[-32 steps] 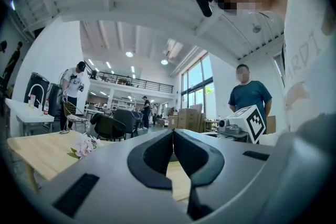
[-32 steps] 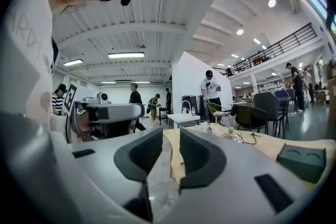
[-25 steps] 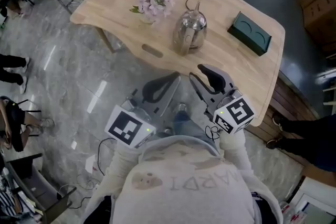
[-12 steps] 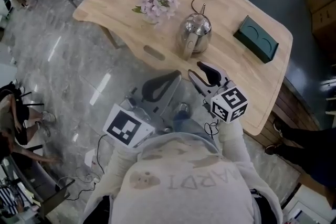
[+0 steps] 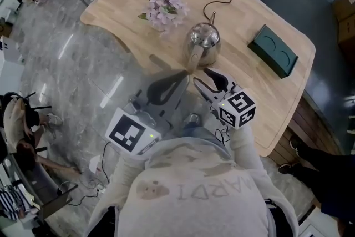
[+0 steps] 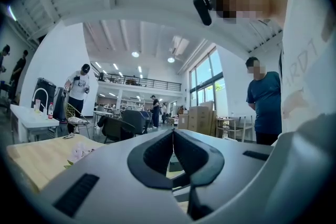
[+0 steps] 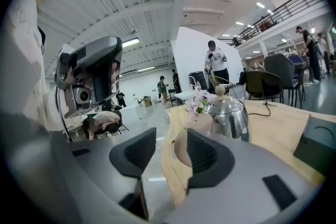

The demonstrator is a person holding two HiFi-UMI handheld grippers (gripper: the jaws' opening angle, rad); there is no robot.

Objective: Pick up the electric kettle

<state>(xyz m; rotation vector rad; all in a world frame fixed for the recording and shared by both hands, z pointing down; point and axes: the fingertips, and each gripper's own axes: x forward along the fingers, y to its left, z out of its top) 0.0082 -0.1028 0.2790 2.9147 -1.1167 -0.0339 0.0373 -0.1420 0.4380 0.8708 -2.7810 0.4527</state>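
The shiny steel electric kettle (image 5: 203,40) stands on the wooden table (image 5: 122,5), its pale handle (image 5: 191,58) turned toward me. The right gripper view shows the kettle (image 7: 227,115) close ahead, a little right of the jaws. My right gripper (image 5: 206,80) hovers over the table's near edge just short of the handle. Its jaws are opening and nothing is between them (image 7: 170,136). My left gripper (image 5: 182,75) is off the table's edge, left of the right one. Its pads meet (image 6: 172,136) with nothing in them.
A bunch of pink flowers (image 5: 163,5) lies left of the kettle. A dark green box (image 5: 273,50) sits at the right. A thin cable (image 5: 213,1) runs behind the kettle. People, chairs and other tables stand around the room.
Both grippers have moved forward toward the table and the kettle. The right gripper's jaws have spread wider and it now sits lower, near the kettle's handle.
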